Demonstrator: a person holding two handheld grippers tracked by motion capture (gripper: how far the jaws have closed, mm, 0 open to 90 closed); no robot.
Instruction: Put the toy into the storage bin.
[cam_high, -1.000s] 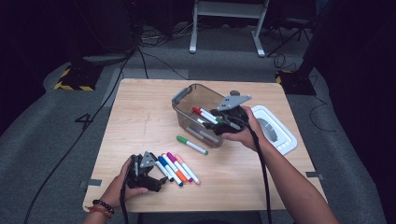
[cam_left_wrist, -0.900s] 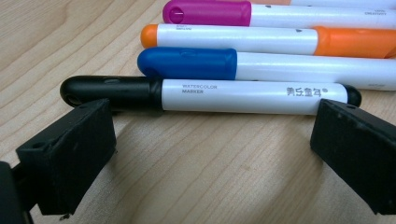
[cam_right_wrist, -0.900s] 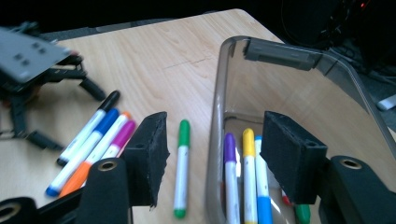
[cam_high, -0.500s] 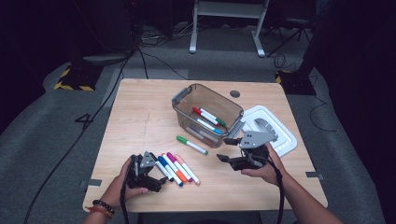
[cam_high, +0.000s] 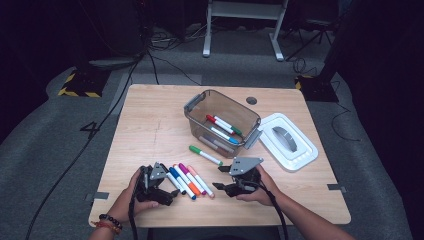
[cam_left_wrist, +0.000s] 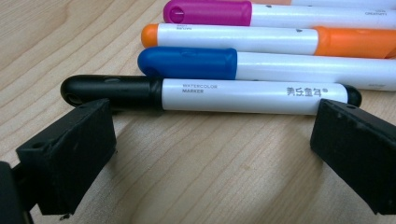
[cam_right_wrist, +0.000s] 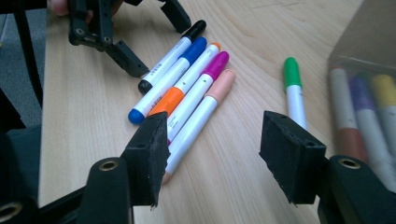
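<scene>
While both grippers' fingers stand apart, empty | right gripper (cam_high: 223, 178): straddle peach marker (cam_right_wrist: 196, 121) squarely | left gripper (cam_high: 167, 186): black marker (cam_left_wrist: 210, 94) | clamp mid-barrel, lift level.

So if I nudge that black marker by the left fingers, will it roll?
Probably: the black marker is a smooth round barrel lying flat on the bare table. The blue marker beside it should stop it that way. It looks stiff and light, possibly slippery.

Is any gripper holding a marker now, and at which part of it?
No. The left gripper stands open with the black marker just beyond its jaws, untouched. The right gripper is open too, with nothing between its pads.
</scene>
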